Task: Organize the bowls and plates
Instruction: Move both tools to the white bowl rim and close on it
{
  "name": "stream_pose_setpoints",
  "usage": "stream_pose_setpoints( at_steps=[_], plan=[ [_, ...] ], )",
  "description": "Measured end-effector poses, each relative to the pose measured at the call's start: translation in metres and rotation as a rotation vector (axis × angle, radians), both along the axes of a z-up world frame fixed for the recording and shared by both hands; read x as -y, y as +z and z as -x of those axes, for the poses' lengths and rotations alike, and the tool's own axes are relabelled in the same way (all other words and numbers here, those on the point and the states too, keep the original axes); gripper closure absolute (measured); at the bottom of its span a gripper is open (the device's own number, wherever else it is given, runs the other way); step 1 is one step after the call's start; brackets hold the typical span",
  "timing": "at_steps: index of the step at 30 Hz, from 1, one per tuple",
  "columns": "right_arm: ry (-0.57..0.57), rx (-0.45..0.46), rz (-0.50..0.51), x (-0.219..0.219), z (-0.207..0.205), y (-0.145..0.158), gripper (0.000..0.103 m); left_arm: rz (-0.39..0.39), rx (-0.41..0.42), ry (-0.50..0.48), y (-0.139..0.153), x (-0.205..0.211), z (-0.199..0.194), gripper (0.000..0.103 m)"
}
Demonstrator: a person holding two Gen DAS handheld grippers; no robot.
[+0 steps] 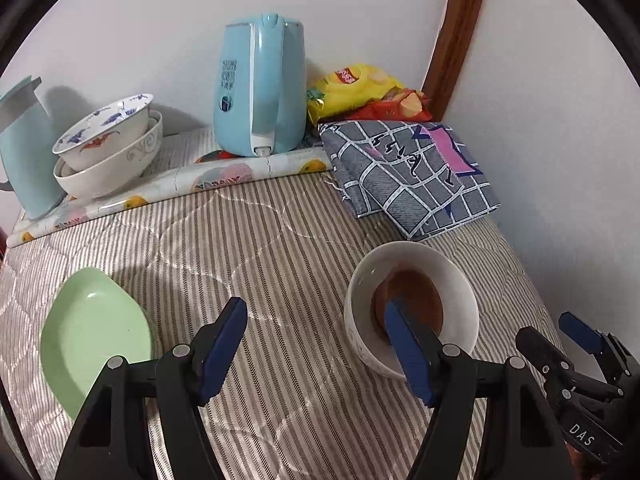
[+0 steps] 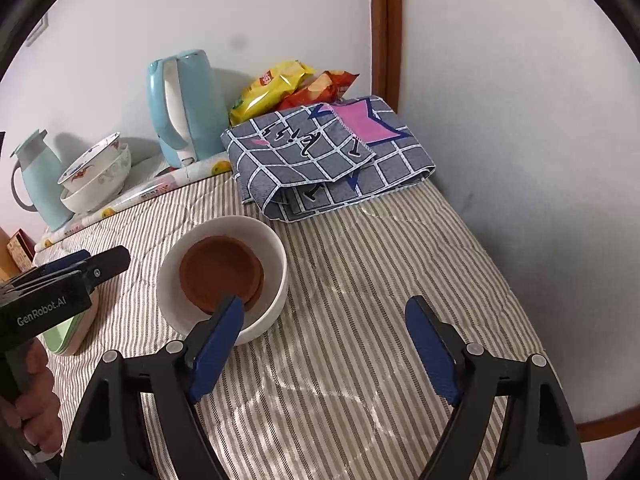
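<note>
Both tongs (image 1: 320, 344) (image 2: 328, 340) gape wide beside the white bowl (image 2: 256, 240).

"DAS" on right gripper (image 1: 576, 344), "GenRobot.AI" on left gripper (image 2: 86, 266)

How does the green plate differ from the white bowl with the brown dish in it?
The green plate is shallow and pale green; the white bowl is deep and white. The plate's inside looks bare, while the bowl holds a brown dish. The plate lies to the left of the open left claw, the bowl to its right, with one claw finger overlapping the bowl's rim in view. Both rest on the striped quilt, upright and apart.
</note>
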State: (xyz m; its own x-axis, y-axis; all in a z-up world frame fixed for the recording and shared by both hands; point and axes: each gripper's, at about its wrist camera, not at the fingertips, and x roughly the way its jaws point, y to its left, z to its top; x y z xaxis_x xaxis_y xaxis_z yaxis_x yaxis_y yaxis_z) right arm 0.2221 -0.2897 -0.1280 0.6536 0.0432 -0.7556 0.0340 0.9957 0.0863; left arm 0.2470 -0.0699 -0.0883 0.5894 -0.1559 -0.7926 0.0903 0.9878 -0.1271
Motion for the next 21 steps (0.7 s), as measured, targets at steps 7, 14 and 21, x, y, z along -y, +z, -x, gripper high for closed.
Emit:
stream_pose_setpoints(
  at_steps=[7,14,21],
  plan=[
    [0.028,-0.036,-0.021,-0.001,-0.014,-0.011,0.032,0.035,-0.036,-0.01,-0.01,0.0,-0.011,0.034],
    [0.064,-0.07,-0.039,-0.008,-0.031,-0.02,0.042,0.017,-0.085,-0.03,-0.024,0.01,-0.024,0.046],
    [0.092,-0.129,-0.024,-0.021,-0.049,-0.034,0.051,-0.012,-0.155,-0.038,-0.043,0.017,-0.037,0.064]
  ],
)
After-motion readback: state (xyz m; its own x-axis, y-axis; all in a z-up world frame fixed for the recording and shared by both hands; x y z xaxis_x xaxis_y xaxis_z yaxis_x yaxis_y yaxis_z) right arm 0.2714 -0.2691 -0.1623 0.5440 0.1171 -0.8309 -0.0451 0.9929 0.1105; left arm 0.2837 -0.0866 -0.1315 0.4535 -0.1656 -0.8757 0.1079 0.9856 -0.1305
